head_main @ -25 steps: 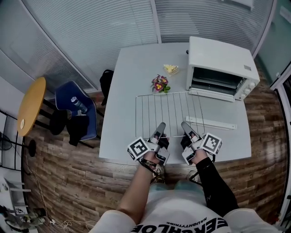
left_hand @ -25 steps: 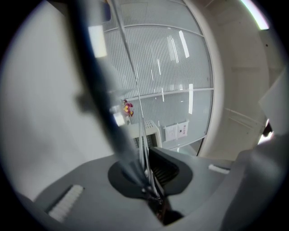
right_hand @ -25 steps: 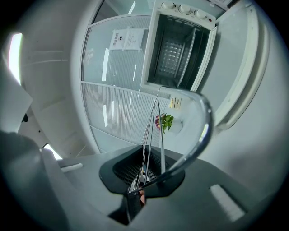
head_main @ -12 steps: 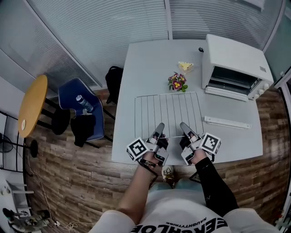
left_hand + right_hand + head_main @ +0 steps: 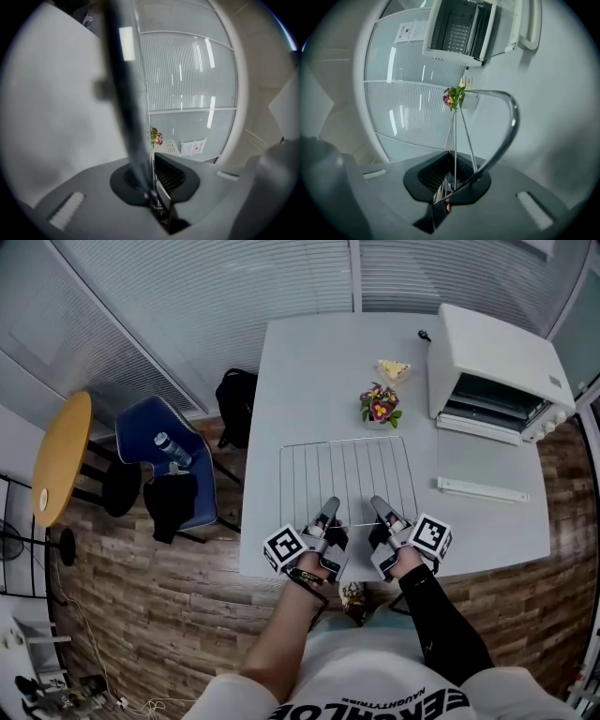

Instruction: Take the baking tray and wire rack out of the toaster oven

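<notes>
1. Left gripper (image 5: 151,187): jaws were pressed together on the near frame wire of the wire rack (image 5: 349,474).
2. Right gripper (image 5: 454,180): jaws pinched the same wire close to its rounded corner, and had just closed a touch tighter on it.
3. The rack was out of the toaster oven (image 5: 497,352) and held flat over the near half of the desk (image 5: 309,371). Flowers (image 5: 380,404) sat just past its far edge. Couldn't tell if it touched the desk.
4. The oven stood at the far right with its door down. Couldn't place the baking tray for sure.
5. My read: the rack is light and stiff, but the thin shiny wire is slick and could pivot in a pinch. Grip the frame wire at two spaced points, not the cross rods, and keep it level.
</notes>
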`<state>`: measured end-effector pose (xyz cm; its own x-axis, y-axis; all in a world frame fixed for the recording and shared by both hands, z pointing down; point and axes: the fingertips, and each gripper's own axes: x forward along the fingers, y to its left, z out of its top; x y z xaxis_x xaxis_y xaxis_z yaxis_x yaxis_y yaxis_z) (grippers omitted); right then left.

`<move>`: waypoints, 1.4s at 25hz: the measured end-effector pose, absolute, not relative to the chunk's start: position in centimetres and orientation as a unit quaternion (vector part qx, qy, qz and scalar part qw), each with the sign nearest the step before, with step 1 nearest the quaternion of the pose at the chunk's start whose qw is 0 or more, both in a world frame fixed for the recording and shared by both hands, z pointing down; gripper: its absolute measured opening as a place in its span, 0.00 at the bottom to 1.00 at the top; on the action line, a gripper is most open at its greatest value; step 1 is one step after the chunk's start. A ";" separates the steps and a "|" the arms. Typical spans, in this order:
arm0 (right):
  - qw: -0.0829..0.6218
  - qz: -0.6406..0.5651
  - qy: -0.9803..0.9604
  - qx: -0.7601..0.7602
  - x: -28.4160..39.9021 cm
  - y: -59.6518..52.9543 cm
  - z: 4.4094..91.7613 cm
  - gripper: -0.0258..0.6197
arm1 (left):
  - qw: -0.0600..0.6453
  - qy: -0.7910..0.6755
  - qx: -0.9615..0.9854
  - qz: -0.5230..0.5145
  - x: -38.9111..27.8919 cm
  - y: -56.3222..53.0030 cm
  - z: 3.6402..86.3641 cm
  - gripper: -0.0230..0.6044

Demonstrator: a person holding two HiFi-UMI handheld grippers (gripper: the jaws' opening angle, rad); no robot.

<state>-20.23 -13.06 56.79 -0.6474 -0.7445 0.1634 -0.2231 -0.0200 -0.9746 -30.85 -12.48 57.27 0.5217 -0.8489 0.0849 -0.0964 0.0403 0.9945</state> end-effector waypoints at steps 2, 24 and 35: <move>0.213 -0.621 0.660 -0.365 -20.5 -13.2 57.4 0.05 | 0.620 -0.377 0.615 -0.308 -31.0 -12.5 57.7 0.14; 0.219 -0.652 0.607 -0.397 -23.1 -14.8 61.4 0.05 | 0.680 -0.356 0.576 -0.281 -30.7 -9.2 62.6 0.20; 0.188 -0.641 0.636 -0.387 -23.2 -14.7 61.4 0.18 | 0.664 -0.384 0.565 -0.304 -30.9 -11.0 62.3 0.15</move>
